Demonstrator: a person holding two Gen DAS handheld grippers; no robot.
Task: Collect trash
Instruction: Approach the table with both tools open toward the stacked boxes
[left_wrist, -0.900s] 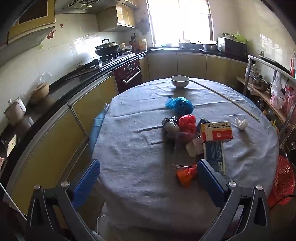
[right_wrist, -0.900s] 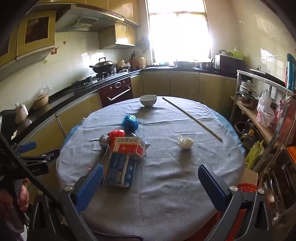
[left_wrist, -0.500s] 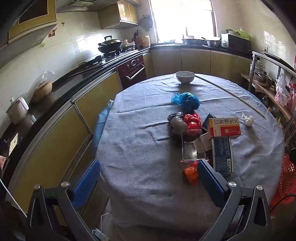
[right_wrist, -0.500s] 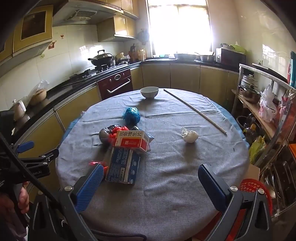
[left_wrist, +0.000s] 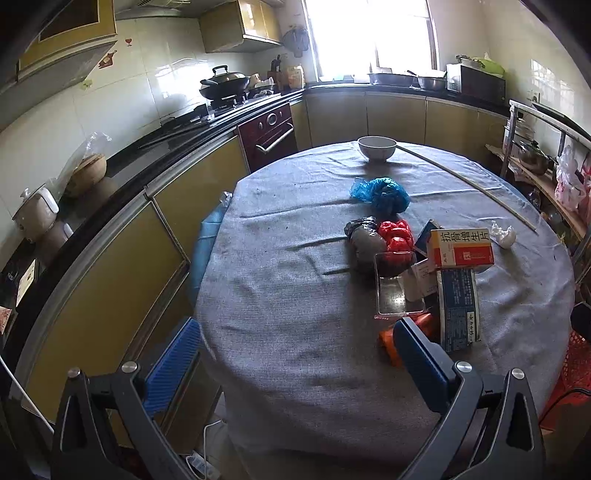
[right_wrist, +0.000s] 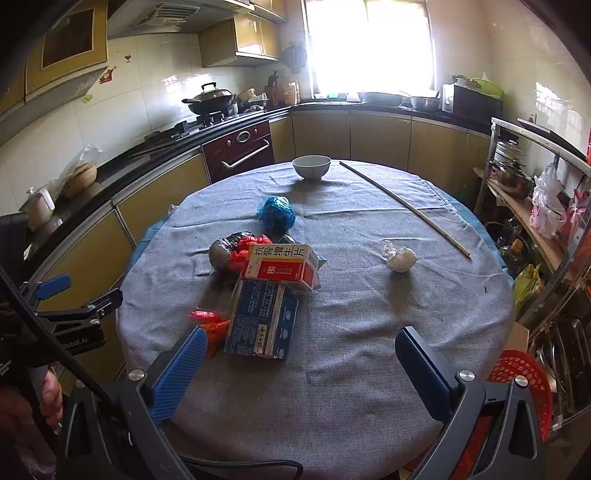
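Note:
Trash lies in a heap on the round grey-clothed table (right_wrist: 351, 362): a blue carton (right_wrist: 260, 319), a red-and-white box (right_wrist: 280, 264) on top of it, a red bag (right_wrist: 245, 247), a grey bag (right_wrist: 221, 249), a blue bag (right_wrist: 277, 212), an orange wrapper (right_wrist: 208, 321) and a white paper wad (right_wrist: 400, 256). The left wrist view shows the same heap with a clear plastic tray (left_wrist: 397, 282) and the blue carton (left_wrist: 458, 304). My right gripper (right_wrist: 301, 363) hangs open over the near table edge. My left gripper (left_wrist: 295, 350) is open too, at the table's left edge, holding nothing.
A white bowl (right_wrist: 311, 167) and a long thin stick (right_wrist: 404, 206) lie at the far side. A red basket (right_wrist: 524, 380) sits low at the right by a metal rack (right_wrist: 532, 206). Kitchen counters curve along the left and back. A hand (right_wrist: 48, 391) holds the left gripper's handle.
Both views have drawn closer to the table and the heap sits larger and lower in frame. Both grippers stay wide open.

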